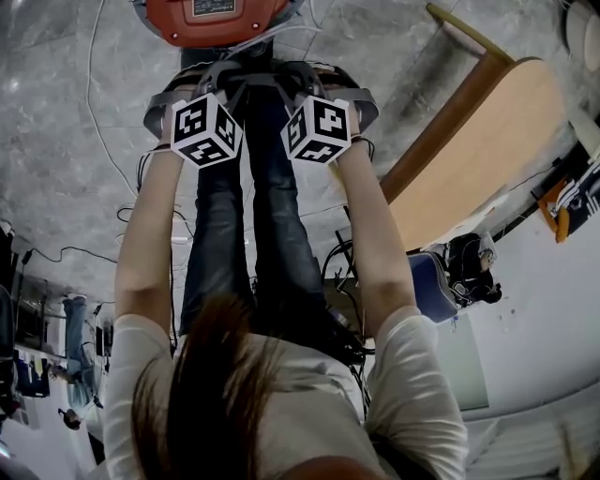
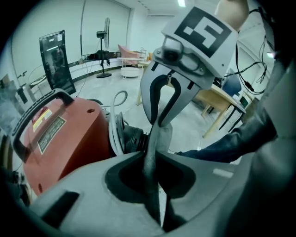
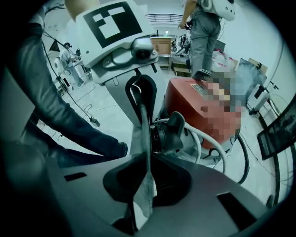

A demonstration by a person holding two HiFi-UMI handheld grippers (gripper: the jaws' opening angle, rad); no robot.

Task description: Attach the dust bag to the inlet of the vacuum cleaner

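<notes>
— Underfoot?
— Grey mottled floor (image 1: 56, 141), bare concrete by the look of it. Red vacuum cleaner (image 1: 216, 17) standing straight on it, no surface under it.

— Round about?
— Wide white room. Wooden table (image 1: 478, 159) off to the right, with a tangle of cables (image 1: 339, 258) at its foot. Standing fan (image 2: 105, 46) and dark panel (image 2: 56, 60) far back. A person (image 3: 203, 32) on foot behind the vacuum cleaner.

— And the dust bag?
— Grey dust bag (image 2: 163, 136) stretched as a flat strip just in front of the black inlet (image 2: 132, 138), next to the white hose (image 2: 115, 115). Cannot tell whether touching the inlet.

— Held how?
— Left hand-held gripper (image 2: 151, 178) pressed together on the cloth. Right hand-held gripper (image 3: 147, 178) pinching the same strip, facing the left one, close by.
</notes>
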